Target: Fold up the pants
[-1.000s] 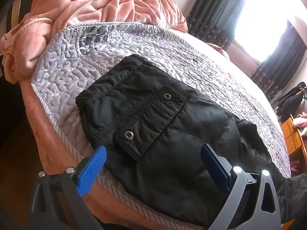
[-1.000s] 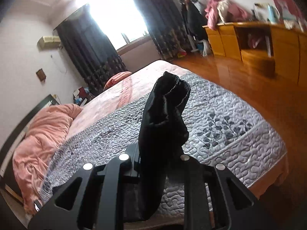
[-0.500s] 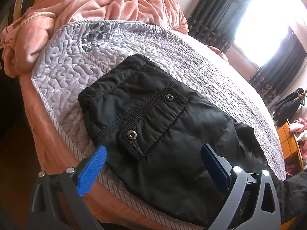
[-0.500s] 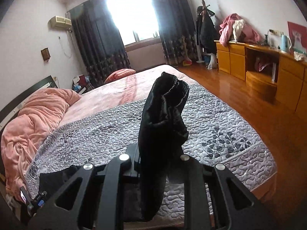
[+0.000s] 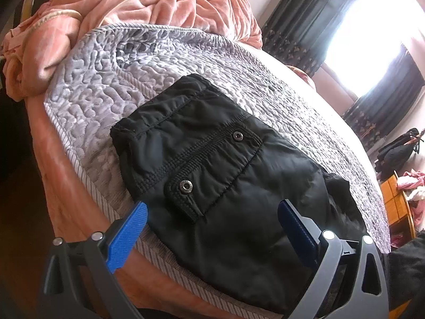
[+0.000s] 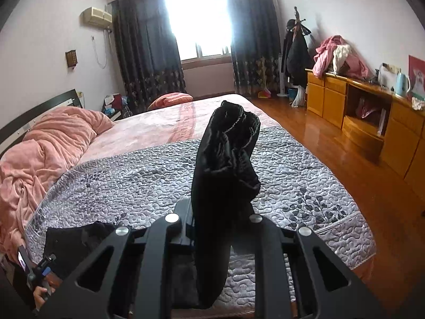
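Note:
Black pants (image 5: 212,175) lie on the grey quilted bedspread (image 5: 106,85), waistband toward the pink blanket, a snap pocket flap facing up. My left gripper (image 5: 212,220) is open with blue pads, hovering just above the pants near the bed's edge, empty. My right gripper (image 6: 212,228) is shut on the leg end of the pants (image 6: 225,159), which stands up bunched between its black fingers above the bedspread (image 6: 148,180). The waist part of the pants (image 6: 77,242) shows at lower left in the right wrist view.
A crumpled pink blanket (image 5: 132,8) lies at the head of the bed (image 6: 45,143). Wooden floor (image 6: 332,138) and an orange dresser (image 6: 372,111) are right of the bed. Dark curtains (image 6: 146,53) flank a bright window.
The right gripper has swung with the pants leg, its view turning and levelling toward the head of the bed. The left gripper has shifted slightly; the pants beneath it lie unchanged.

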Tool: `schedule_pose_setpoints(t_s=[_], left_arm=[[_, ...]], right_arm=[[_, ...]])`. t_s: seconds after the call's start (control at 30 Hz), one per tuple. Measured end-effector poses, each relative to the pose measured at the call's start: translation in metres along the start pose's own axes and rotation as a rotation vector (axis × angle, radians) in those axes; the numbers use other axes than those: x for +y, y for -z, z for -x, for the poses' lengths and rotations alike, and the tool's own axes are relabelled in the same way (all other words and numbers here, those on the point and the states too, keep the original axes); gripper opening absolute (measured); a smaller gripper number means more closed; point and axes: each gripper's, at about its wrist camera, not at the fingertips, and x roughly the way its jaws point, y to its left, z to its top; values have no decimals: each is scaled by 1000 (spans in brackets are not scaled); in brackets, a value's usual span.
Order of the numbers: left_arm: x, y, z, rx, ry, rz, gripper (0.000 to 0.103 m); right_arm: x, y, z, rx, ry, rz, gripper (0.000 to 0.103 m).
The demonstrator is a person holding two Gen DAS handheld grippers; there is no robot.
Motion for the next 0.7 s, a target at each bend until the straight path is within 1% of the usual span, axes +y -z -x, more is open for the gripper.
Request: schedule_pose_setpoints(t_s=[0.33, 0.7], left_arm=[[1, 0, 0, 1, 8, 10, 99], [5, 0, 0, 3, 21, 30, 99]], right_arm=[[32, -2, -3, -3, 12, 98, 17], [87, 5, -19, 14, 35, 250, 17]])
